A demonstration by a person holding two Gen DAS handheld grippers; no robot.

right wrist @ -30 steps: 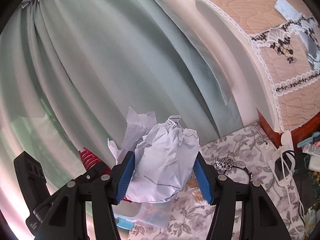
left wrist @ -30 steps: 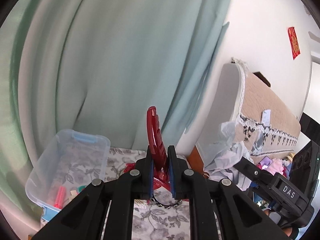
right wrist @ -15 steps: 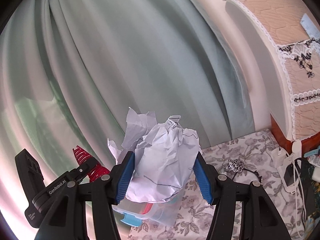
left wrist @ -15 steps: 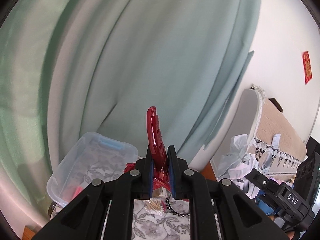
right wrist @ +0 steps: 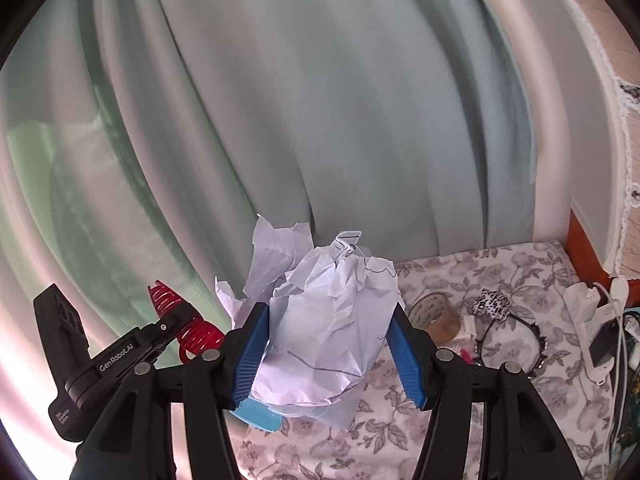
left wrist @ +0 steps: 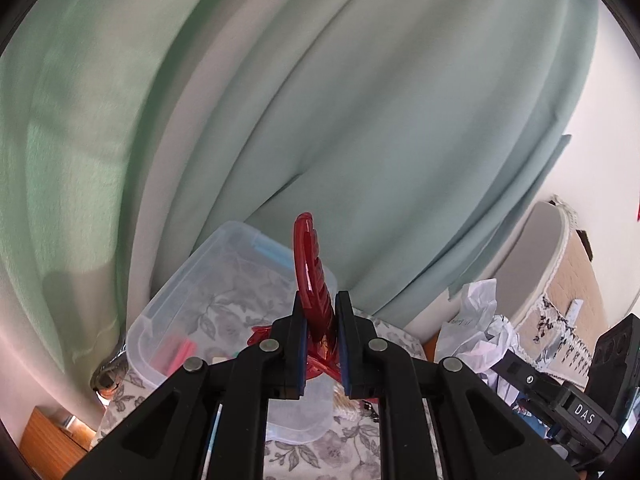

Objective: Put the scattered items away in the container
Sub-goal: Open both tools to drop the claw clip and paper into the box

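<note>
Carrying mid-task: left claw (left wrist: 321, 340) pinching red hair clip (left wrist: 310, 264) above clear bin (left wrist: 168, 308); right claw (right wrist: 330, 344) clamped on crumpled paper (right wrist: 328, 320). Tape roll (right wrist: 434, 316), headband (right wrist: 508, 336) remain at 3 o'clock.

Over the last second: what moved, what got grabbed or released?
Both grippers swung toward the clear container: in the left wrist view it went from the lower left to just ahead of the left gripper, larger in frame. Nothing grabbed or released. The left gripper stays shut on the red hair claw, the right gripper on the crumpled paper. Tape roll and headband lie on the floral cloth.
</note>
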